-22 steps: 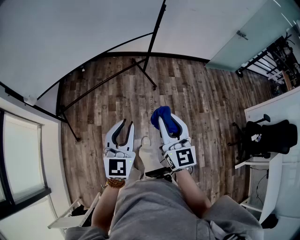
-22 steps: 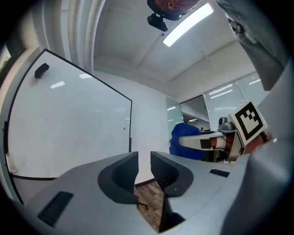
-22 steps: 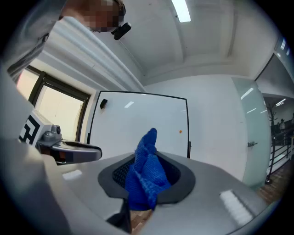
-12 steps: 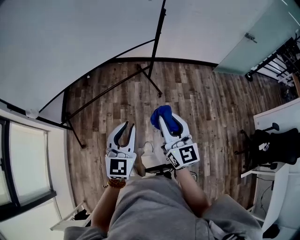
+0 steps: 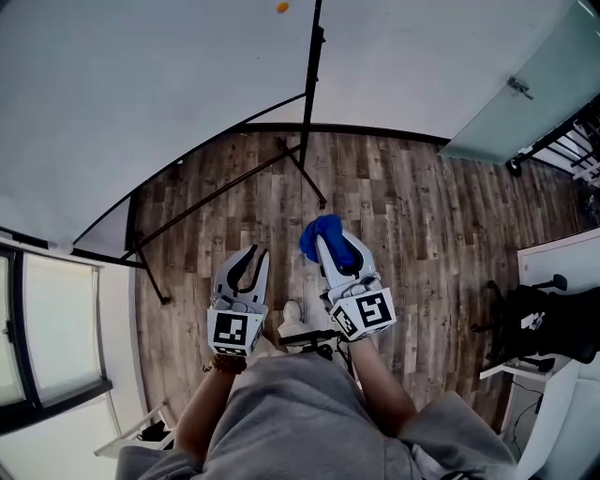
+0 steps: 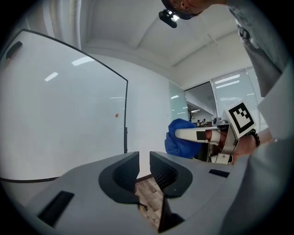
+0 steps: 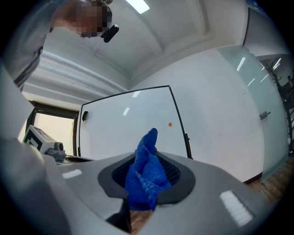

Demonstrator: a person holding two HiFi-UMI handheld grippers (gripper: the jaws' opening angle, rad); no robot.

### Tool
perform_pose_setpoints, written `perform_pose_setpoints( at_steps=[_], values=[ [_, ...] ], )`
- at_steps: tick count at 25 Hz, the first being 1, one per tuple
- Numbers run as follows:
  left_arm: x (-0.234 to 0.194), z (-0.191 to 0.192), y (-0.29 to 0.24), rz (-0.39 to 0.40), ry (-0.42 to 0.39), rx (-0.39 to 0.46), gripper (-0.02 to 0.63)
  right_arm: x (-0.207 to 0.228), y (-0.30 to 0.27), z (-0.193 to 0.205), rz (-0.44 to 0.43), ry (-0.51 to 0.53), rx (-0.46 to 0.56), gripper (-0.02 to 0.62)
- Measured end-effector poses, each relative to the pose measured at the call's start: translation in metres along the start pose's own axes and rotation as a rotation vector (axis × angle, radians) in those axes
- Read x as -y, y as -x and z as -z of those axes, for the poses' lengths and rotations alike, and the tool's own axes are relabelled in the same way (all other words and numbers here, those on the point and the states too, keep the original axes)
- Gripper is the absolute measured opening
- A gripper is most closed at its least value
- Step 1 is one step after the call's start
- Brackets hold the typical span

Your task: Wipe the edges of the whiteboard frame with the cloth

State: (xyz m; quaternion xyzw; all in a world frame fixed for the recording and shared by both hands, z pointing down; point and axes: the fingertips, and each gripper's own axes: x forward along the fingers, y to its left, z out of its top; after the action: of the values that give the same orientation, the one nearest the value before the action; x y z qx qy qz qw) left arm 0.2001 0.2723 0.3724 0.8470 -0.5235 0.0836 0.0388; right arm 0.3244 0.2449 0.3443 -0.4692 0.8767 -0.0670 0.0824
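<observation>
1. My right claw (image 5: 323, 244) stays clamped on the blue cloth (image 5: 322, 231), which bunches out past the tips.
2. My left claw (image 5: 253, 253) is narrow: a slit between the jaws, nothing in it.
3. Both hang over the floor (image 5: 403, 216), with the cloth apart from the whiteboard (image 5: 141, 94) and its frame (image 5: 310, 84).
4. Compared with 0.9 s ago, the whiteboard fills more of the head view, and an orange dot (image 5: 282, 7) now shows on it.

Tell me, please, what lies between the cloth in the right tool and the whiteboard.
Only wood floor and a black stand leg separate the cloth from the whiteboard, as the head view shows.
</observation>
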Motion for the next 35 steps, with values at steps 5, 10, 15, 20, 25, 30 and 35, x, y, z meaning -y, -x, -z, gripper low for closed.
perform_pose_setpoints(
  at_steps=[5, 10, 15, 20, 25, 30, 35],
  values=[
    [0.005, 0.0, -0.029, 0.017, 0.012, -0.016, 0.072, 0.032, -0.018, 0.002, 0.003, -0.051, 0.005, 0.103],
    [-0.011, -0.005, -0.055, 0.027, 0.014, -0.005, 0.068, 0.056, -0.048, 0.011, 0.002, -0.086, -0.015, 0.103],
    [-0.039, 0.004, -0.087, 0.028, 0.047, -0.001, 0.064, 0.074, -0.086, 0.02, 0.015, -0.106, -0.03, 0.103],
    [-0.075, 0.002, -0.134, 0.053, 0.072, 0.03, 0.061, 0.095, -0.136, 0.027, 0.026, -0.124, -0.07, 0.103],
    [-0.121, -0.005, -0.176, 0.036, 0.092, 0.06, 0.058, 0.108, -0.189, 0.028, 0.011, -0.119, -0.123, 0.103],
    [-0.159, 0.002, -0.198, 0.045, 0.154, 0.068, 0.058, 0.114, -0.246, 0.044, 0.008, -0.118, -0.181, 0.103],
    [-0.195, 0.014, -0.223, 0.065, 0.176, 0.064, 0.055, 0.123, -0.299, 0.061, 0.021, -0.146, -0.21, 0.103]
  ],
)
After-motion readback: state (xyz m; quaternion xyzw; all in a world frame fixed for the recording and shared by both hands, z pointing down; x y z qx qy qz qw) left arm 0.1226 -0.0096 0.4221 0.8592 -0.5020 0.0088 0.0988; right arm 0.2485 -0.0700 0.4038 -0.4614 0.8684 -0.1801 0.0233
